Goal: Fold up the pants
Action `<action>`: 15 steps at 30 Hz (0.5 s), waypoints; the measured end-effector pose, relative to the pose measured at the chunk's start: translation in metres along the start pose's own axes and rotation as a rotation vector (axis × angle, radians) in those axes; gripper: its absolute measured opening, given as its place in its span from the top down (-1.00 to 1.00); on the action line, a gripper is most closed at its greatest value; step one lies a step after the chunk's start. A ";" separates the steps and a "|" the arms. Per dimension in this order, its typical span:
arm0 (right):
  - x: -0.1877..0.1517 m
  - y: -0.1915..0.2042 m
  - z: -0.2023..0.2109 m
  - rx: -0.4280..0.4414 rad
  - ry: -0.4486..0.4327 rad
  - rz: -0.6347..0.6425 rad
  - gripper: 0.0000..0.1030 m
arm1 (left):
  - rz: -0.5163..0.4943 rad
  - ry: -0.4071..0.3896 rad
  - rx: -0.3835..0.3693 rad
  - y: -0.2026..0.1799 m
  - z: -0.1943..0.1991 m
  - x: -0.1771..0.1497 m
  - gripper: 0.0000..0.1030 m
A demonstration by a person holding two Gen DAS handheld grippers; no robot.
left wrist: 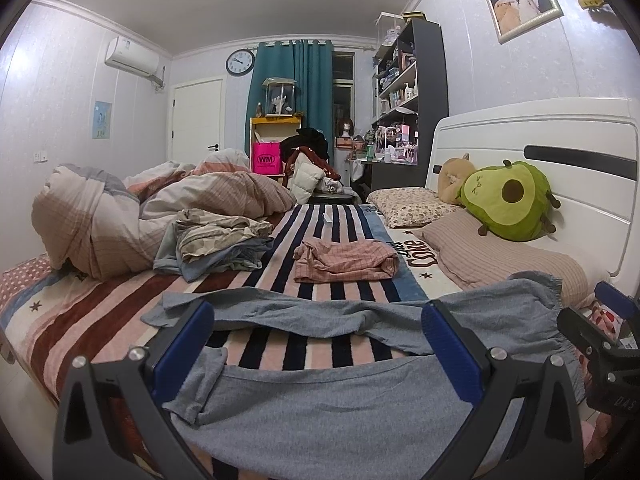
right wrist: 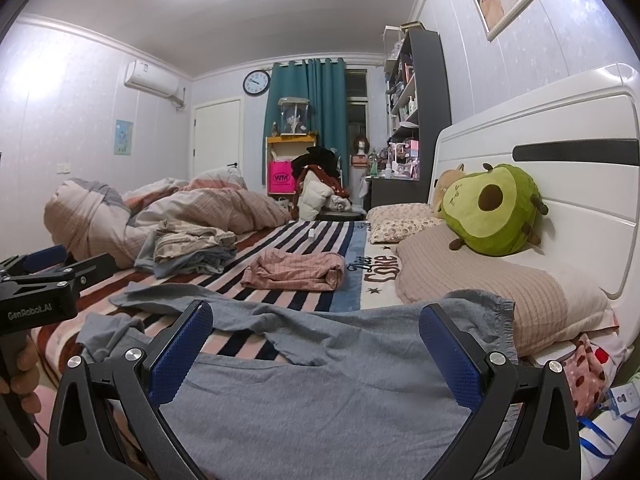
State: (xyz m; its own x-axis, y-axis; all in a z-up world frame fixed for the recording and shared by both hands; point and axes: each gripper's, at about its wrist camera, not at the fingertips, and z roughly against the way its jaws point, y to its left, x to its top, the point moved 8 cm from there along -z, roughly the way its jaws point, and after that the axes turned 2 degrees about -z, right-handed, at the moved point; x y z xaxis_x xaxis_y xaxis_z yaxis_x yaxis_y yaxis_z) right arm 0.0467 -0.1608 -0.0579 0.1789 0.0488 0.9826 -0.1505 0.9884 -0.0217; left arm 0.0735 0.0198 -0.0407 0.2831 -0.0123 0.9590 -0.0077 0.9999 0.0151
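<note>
Surface: striped bedspread (left wrist: 100,304) on a cluttered bed. The grey pants (left wrist: 328,400) lie spread flat on it, directly beneath and ahead of both sets of fingers. Left gripper (left wrist: 318,344): 2 fingers spread wide, holding nothing. Right gripper (right wrist: 316,344): same condition. Risk: a pinch catching 1 fabric layer only, or snagging the bedspread, would likely drag the far leg askew and skew the fold.
</note>
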 end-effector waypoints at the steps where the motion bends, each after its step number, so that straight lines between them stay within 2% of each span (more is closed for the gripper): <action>1: 0.000 0.000 0.000 0.002 0.001 -0.003 -0.99 | 0.001 0.002 0.001 0.001 -0.001 -0.002 -0.99; 9: -0.014 0.016 -0.005 0.005 0.026 0.000 -0.99 | 0.031 0.030 0.001 0.015 -0.013 -0.010 -0.99; 15: -0.014 0.026 -0.023 0.038 0.065 0.006 -0.99 | 0.153 0.118 0.052 0.078 -0.036 -0.041 -0.99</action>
State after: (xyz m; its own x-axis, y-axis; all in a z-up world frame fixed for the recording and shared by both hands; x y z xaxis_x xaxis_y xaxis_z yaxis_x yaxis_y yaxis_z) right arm 0.0624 -0.1320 -0.0766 0.2407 0.0648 0.9684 -0.1881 0.9820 -0.0189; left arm 0.0961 0.0992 -0.0888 0.3856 0.1445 0.9113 -0.1077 0.9880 -0.1111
